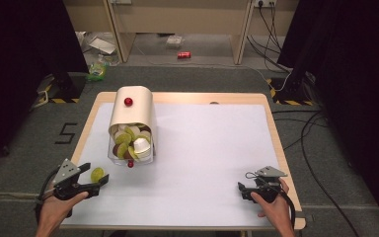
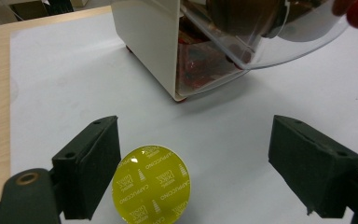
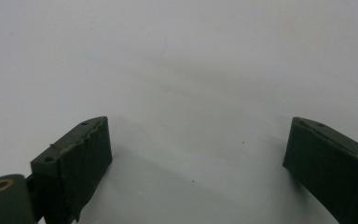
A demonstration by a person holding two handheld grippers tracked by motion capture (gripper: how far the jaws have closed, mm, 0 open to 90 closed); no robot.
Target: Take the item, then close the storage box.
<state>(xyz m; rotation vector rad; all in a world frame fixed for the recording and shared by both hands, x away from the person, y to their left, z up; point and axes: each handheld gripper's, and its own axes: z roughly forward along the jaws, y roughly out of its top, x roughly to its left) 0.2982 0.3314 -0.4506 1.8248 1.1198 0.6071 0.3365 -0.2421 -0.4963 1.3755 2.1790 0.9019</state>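
a yellow-green coffee capsule (image 2: 151,184) is seen lying on the white sheet (image 1: 212,148) that covers the wooden table (image 1: 271,123), foil lid up, with "cappuccino" printed on it. it is set between the jaws of the left gripper (image 1: 94,177), close to one jaw and apart from the other; no pad is pressed on it, so the capsule is not held. the jaws are spread wide. in the high view this gripper is found at the near left corner of the sheet, held in the person's left hand (image 1: 61,205).

just beyond it, a cream capsule dispenser (image 1: 134,116) is stood on the sheet, with a red knob (image 1: 128,101) on its top. its clear front bin (image 2: 265,32) is filled with green, brown and white capsules (image 1: 131,140).

the right gripper (image 1: 246,190) is held in the right hand (image 1: 274,207) at the near right of the sheet, well apart from the capsule and dispenser. its jaws are likewise spread wide, and nothing is gripped between them; bare white sheet is seen in the gap.
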